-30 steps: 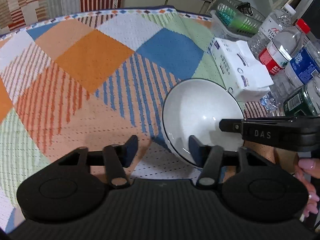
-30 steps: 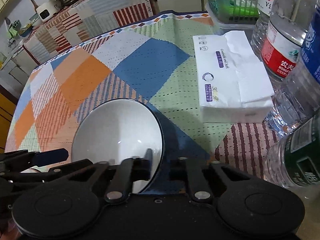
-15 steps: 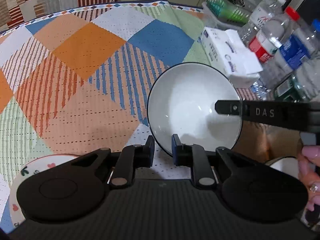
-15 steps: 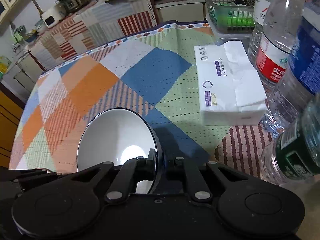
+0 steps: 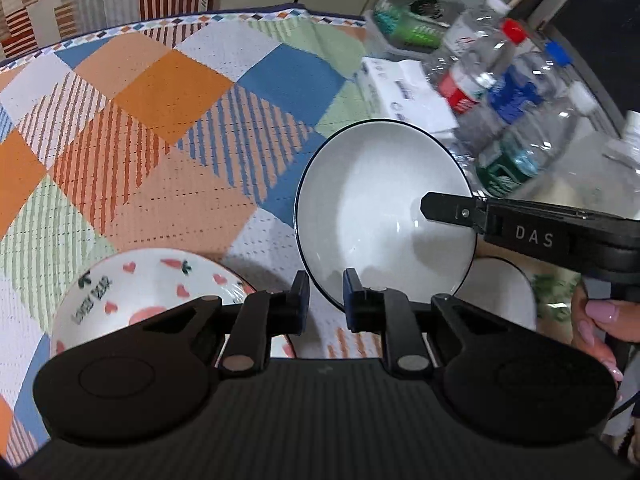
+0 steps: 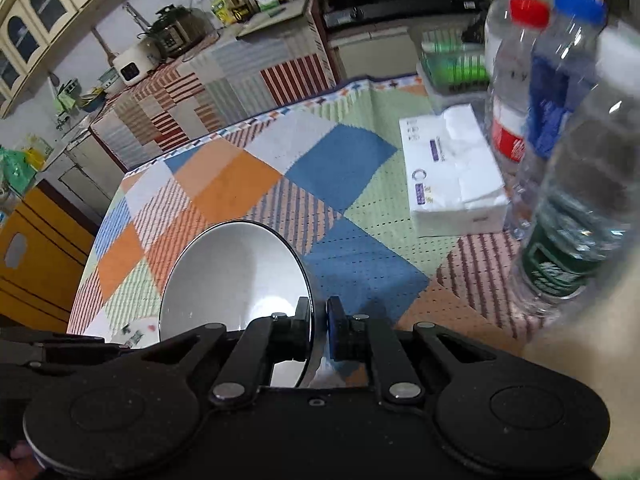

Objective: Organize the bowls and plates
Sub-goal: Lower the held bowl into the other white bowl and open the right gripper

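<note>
A white bowl with a thin dark rim (image 5: 384,216) hangs tilted above the checked tablecloth, held from two sides. My left gripper (image 5: 326,300) is shut on its near rim. My right gripper (image 6: 319,332) is shut on the opposite rim of the same bowl (image 6: 236,276); one of its fingers (image 5: 448,210) reaches over the bowl's right edge in the left wrist view. Below, at the near left, sits a white dish with carrots and hearts (image 5: 152,292). Another white dish with a dark rim (image 5: 500,292) lies under the lifted bowl at the right.
Several water bottles (image 6: 576,216) stand close on the right, beside a tissue pack (image 6: 452,176). A plastic basket (image 6: 452,64) sits behind them at the table's far edge. A person's hand (image 5: 604,320) holds the right gripper. The tablecloth (image 5: 160,120) stretches left and far.
The left jaws went from open beside the bowl to shut on its rim. Both grippers then rose with the bowl, bringing the carrot dish and the second white dish into view.
</note>
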